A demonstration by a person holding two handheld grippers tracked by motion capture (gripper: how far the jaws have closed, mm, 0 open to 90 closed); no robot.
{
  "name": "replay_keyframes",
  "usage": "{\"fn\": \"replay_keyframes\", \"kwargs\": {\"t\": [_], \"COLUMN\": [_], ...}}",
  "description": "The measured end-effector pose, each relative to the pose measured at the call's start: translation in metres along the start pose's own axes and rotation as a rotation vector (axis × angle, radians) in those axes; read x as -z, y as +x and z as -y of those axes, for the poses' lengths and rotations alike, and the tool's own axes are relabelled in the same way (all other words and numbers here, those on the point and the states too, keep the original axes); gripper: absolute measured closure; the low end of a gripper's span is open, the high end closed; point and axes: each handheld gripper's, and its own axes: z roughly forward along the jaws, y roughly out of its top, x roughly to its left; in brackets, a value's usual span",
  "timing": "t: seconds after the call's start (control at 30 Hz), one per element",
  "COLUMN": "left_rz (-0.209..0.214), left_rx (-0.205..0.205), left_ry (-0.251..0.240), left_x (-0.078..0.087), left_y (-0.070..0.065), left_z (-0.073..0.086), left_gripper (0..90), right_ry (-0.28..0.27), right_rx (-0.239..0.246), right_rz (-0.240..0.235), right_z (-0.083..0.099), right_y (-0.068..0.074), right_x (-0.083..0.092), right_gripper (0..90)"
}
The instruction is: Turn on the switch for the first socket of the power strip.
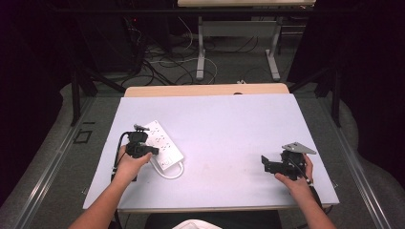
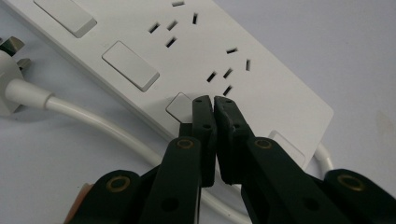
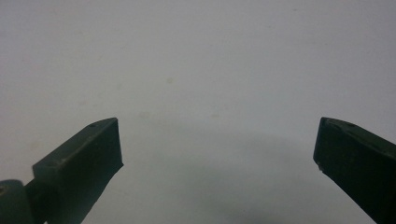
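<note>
From the high view, a white power strip [image 1: 160, 140] lies on the left part of the table [image 1: 229, 129], its long axis running diagonally from far-left to near-right, its cord [image 1: 167, 171] looping at the near end. In the left gripper view the left claw [image 2: 214, 100] is clenched, tips over a switch [image 2: 179, 106], plug [image 2: 11, 77] lying alongside. In the right gripper view the right claw [image 3: 217, 140] is released over bare table

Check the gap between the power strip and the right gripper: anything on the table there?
Nothing. In the high view the table is bare from the power strip across to the right gripper, whose jaws stand open over plain surface.
</note>
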Motion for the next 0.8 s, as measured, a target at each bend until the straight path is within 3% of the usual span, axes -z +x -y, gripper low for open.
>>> {"fn": "replay_keyframes", "kwargs": {"t": [0.27, 0.47, 0.73, 0.8], "left_rz": [-0.001, -0.046, -0.038, -0.033], "left_rx": [-0.013, -0.045, -0.032, -0.024], "left_ry": [-0.002, 0.010, 0.027, 0.008], "left_x": [-0.0002, -0.0012, -0.0013, -0.0023], "left_y": [0.0008, -0.0063, -0.0063, -0.0053], "left_z": [0.0006, -0.0005, 0.0009, 0.0020], "left_gripper": [89.7, 89.8, 90.0, 90.0], "right_ry": [0.018, 0.035, 0.035, 0.033], "right_rx": [0.005, 0.010, 0.014, 0.018], "right_rz": [-0.010, -0.014, -0.020, -0.021], "right_z": [0.0009, 0.0021, 0.0022, 0.0021], "right_y": [0.0007, 0.0011, 0.0018, 0.0015], "right_x": [-0.0010, -0.0030, -0.0034, -0.0029], "right_gripper": [0.6, 0.9, 0.9, 0.9]}}
